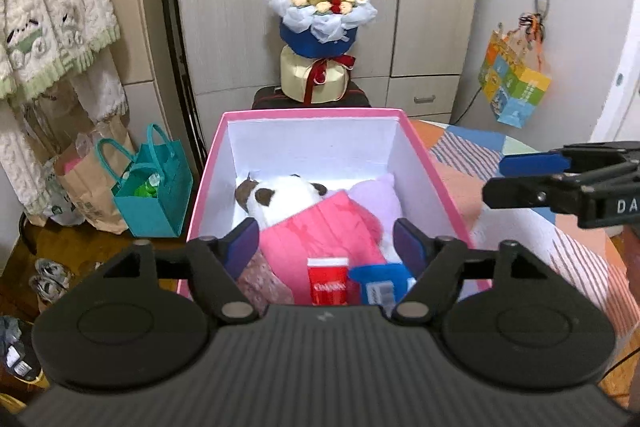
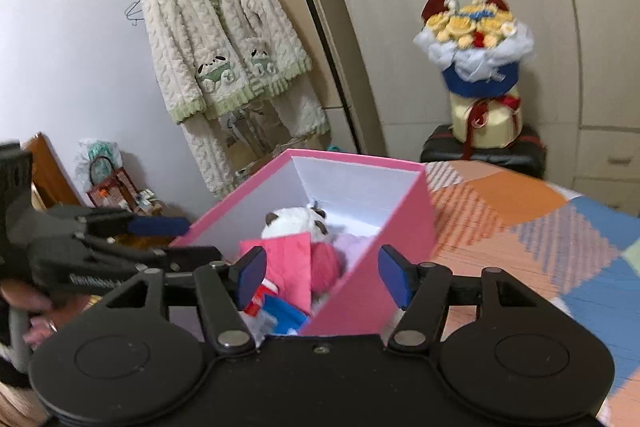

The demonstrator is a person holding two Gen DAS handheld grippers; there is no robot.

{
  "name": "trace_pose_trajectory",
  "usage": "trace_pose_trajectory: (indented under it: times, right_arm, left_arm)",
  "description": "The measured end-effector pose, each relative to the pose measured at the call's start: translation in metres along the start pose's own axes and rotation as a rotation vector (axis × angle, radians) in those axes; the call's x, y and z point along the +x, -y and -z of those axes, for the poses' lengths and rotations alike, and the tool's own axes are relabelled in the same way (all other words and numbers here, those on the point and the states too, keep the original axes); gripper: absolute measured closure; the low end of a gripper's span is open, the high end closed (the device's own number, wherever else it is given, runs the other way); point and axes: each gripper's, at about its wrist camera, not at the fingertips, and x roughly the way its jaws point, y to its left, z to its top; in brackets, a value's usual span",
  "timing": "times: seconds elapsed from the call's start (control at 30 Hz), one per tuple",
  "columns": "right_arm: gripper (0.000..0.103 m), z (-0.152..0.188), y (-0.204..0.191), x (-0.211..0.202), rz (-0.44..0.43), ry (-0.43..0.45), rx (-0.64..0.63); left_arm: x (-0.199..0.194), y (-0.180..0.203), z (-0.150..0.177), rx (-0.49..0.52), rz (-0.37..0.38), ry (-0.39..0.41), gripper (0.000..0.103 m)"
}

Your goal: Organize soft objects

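Pink box (image 1: 416,143) rim, left gripper (image 1: 326,245) parted above

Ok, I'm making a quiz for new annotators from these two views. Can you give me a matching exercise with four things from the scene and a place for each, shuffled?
Things:
1. panda plush
2. fleece jacket
3. flower bouquet
4. teal bag

Places:
A. on the floor, left of the pink box
B. on a hanger against the wall
C. inside the pink box
D. on a dark stool in front of the wardrobe

Pairs: 1-C, 2-B, 3-D, 4-A
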Motion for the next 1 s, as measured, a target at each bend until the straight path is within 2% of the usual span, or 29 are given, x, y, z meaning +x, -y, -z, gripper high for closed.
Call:
trace_pose_trajectory:
  times: [0.07,0.17,0.27,0.3,0.33,0.37,0.53,0.6,0.8,0.9,1.0]
  right_arm:
    - [0.035,0.006,-0.007,-0.014,0.031,0.012,-0.040]
    - [0.031,0.013,-0.019,-0.032,0.061,0.017,-0.099]
    - [0.027,0.018,-0.030,-0.051,0.077,0.026,-0.138]
    - [0.024,0.019,-0.033,-0.056,0.085,0.028,-0.154]
    - [0.014,0.021,-0.036,-0.062,0.098,0.033,-0.169]
    - [0.009,0.021,-0.039,-0.068,0.114,0.043,-0.182]
    - [0.001,0.021,-0.048,-0.097,0.195,0.067,-0.175]
    - [0.001,0.022,-0.048,-0.109,0.233,0.070,-0.158]
    - [0.000,0.043,-0.057,-0.144,0.350,0.099,-0.154]
    - [0.000,0.055,-0.064,-0.154,0.389,0.091,-0.165]
    - [0.000,0.066,-0.068,-0.159,0.411,0.094,-0.141]
  left_arm:
    - [-0.011,0.006,0.001,0.007,-0.009,0.013,0.024]
    - [-0.028,0.016,0.002,0.018,-0.026,0.028,0.013]
    - [-0.040,0.027,0.001,0.056,-0.049,0.009,0.001]
    - [-0.043,0.032,-0.001,0.081,-0.055,-0.009,0.001]
    - [-0.045,0.036,-0.003,0.092,-0.067,-0.021,0.001]
    - [-0.048,0.041,-0.005,0.091,-0.089,-0.032,0.001]
    - [-0.063,0.067,-0.010,0.160,-0.150,-0.133,0.001]
    - [-0.073,0.074,-0.003,0.171,-0.157,-0.106,0.001]
    - [-0.100,0.083,0.031,0.106,-0.097,-0.035,0.001]
    - [-0.110,0.089,0.053,0.093,-0.114,0.033,0.001]
    - [-0.114,0.090,0.062,0.068,-0.082,0.057,0.001]
